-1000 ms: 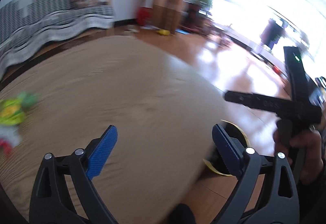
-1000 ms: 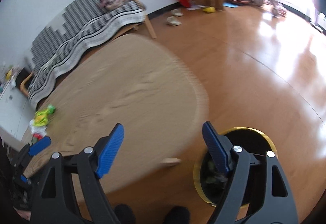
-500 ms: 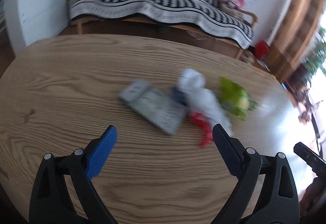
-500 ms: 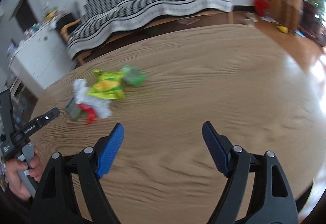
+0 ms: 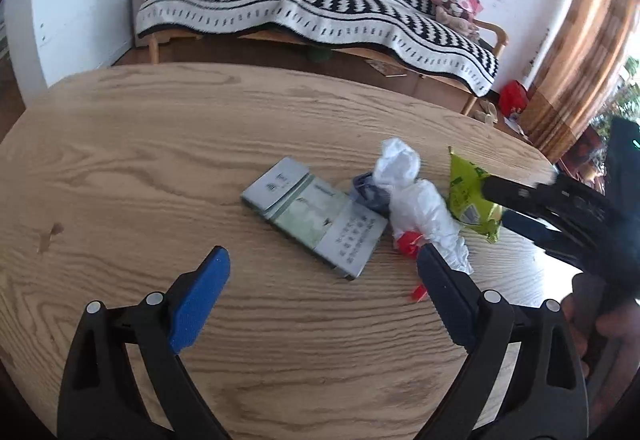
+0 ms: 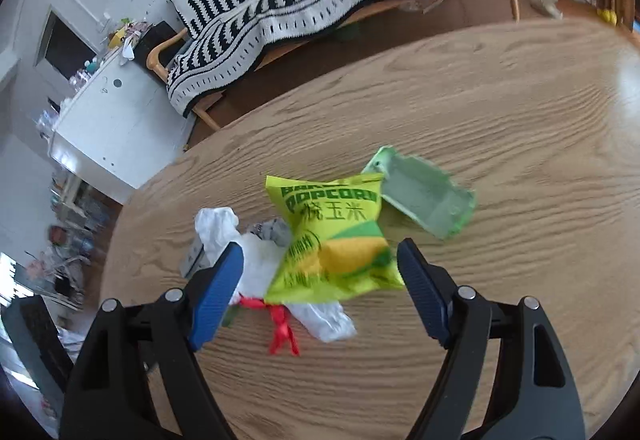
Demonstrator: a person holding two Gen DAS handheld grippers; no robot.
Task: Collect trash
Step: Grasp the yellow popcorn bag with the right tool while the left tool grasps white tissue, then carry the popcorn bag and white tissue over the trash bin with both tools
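Trash lies in a cluster on the round wooden table (image 5: 160, 144). A flattened grey-green carton (image 5: 316, 220), a crumpled white plastic bag with red ribbon (image 5: 420, 208) and a yellow-green popcorn bag (image 5: 468, 196) show in the left wrist view. My left gripper (image 5: 324, 300) is open and empty, just short of the carton. In the right wrist view my right gripper (image 6: 320, 284) is open, its fingers either side of the popcorn bag (image 6: 332, 240). The white bag (image 6: 256, 260) lies left of it and a pale green torn box (image 6: 424, 196) behind it.
A sofa with a black-and-white striped blanket (image 5: 304, 0) stands beyond the table. A white cabinet (image 6: 108, 120) stands at the left. The right gripper (image 5: 560, 208) reaches in from the right edge of the left wrist view.
Both grippers have swung away from the floor bin, back over the table, and closed in on the trash pile. Both stay open.
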